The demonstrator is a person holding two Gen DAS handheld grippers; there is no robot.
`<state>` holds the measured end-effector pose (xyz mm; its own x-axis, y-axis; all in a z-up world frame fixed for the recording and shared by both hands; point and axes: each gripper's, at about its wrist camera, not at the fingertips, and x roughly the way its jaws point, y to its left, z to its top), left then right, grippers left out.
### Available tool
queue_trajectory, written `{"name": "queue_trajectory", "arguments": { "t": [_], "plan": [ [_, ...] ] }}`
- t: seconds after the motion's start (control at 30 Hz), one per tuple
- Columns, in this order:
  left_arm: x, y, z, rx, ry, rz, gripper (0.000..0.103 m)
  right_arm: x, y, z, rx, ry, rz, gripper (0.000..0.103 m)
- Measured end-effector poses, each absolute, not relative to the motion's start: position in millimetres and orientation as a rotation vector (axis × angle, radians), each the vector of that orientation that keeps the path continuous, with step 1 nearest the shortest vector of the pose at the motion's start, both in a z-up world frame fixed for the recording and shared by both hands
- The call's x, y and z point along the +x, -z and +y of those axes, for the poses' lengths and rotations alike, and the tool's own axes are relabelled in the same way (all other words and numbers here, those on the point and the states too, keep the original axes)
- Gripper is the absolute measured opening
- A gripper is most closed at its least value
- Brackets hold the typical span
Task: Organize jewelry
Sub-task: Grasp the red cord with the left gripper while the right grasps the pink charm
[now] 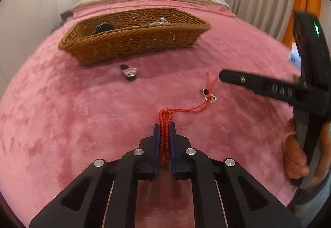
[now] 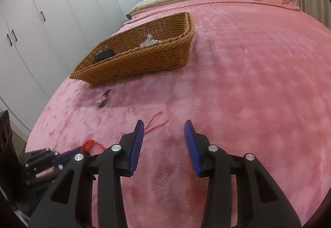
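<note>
My left gripper point(image 1: 164, 125) is shut on the knotted loop of a red cord necklace point(image 1: 164, 141) lying on the pink blanket. The cord runs right to a small clear pendant point(image 1: 208, 94). In the right wrist view the left gripper point(image 2: 79, 150) shows at the lower left with the red knot point(image 2: 89, 143) at its tips. My right gripper point(image 2: 164, 124) stands open over bare blanket, the cord's loose tail point(image 2: 154, 122) just beside its left finger. A brown wicker basket point(image 1: 134, 43) point(image 2: 144, 62) sits further back.
A small hair clip point(image 1: 129, 71) point(image 2: 102, 99) lies in front of the basket. Inside the basket are a black item point(image 2: 103, 55) and a clear crystal piece point(image 2: 148, 41). White wardrobe doors point(image 2: 41, 21) stand left of the bed. A hand point(image 1: 295, 157) holds the right gripper's handle.
</note>
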<state>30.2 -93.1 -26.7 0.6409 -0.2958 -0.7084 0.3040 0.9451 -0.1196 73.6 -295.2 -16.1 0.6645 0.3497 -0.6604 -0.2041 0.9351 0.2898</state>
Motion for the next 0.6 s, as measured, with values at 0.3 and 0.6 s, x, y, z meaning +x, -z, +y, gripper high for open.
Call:
{"name": "queue_trajectory", "arguments": {
  "t": [0.3,0.6],
  "plan": [
    [47.4,10.6,-13.9,-0.165,0.23,0.742,0.006,73.4,11.1,-280.4,0.136,-0.288,0.774,0.037],
    [76.8,-6.5,33.0,-0.135,0.08,0.706,0.006,100.1,-1.8,-200.5,0.057,-0.37,0.819,0.037]
  ]
}}
